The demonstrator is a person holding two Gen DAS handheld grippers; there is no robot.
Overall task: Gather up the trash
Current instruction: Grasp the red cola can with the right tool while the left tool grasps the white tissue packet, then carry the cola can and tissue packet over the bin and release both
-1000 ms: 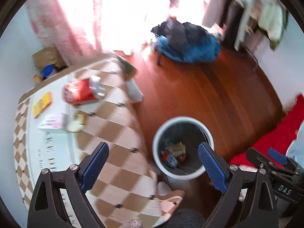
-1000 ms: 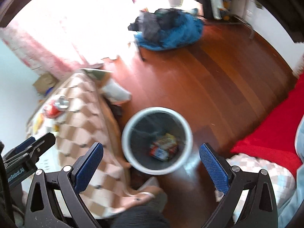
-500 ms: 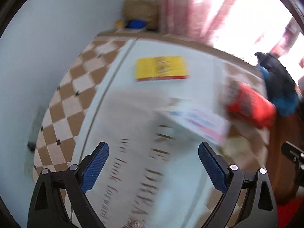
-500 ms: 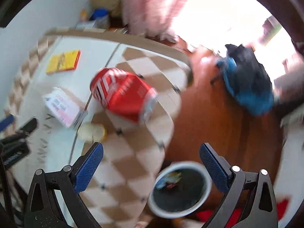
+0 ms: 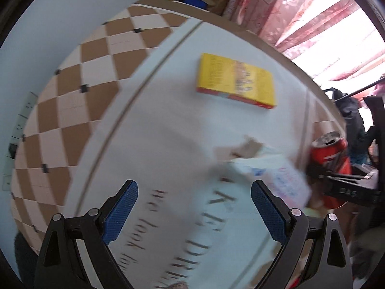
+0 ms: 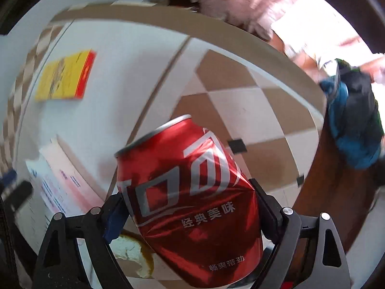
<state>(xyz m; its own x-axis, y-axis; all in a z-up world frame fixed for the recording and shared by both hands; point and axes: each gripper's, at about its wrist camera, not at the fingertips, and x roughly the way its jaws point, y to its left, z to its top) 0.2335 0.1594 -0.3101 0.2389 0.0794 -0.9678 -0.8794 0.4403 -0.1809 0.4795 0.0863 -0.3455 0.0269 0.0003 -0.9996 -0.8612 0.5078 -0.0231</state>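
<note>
Tabletop [image 6: 134, 55] now, red can [image 6: 190, 200] newly gripped

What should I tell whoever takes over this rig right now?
Right gripper: shut on the dented red can.
Left gripper: open, empty, over the tablecloth.
On the table: yellow box, white-and-pink carton, a bread-like scrap by the can.
Done: can gripped.
Left: bin the can, then the rest; the bin is out of view.
</note>
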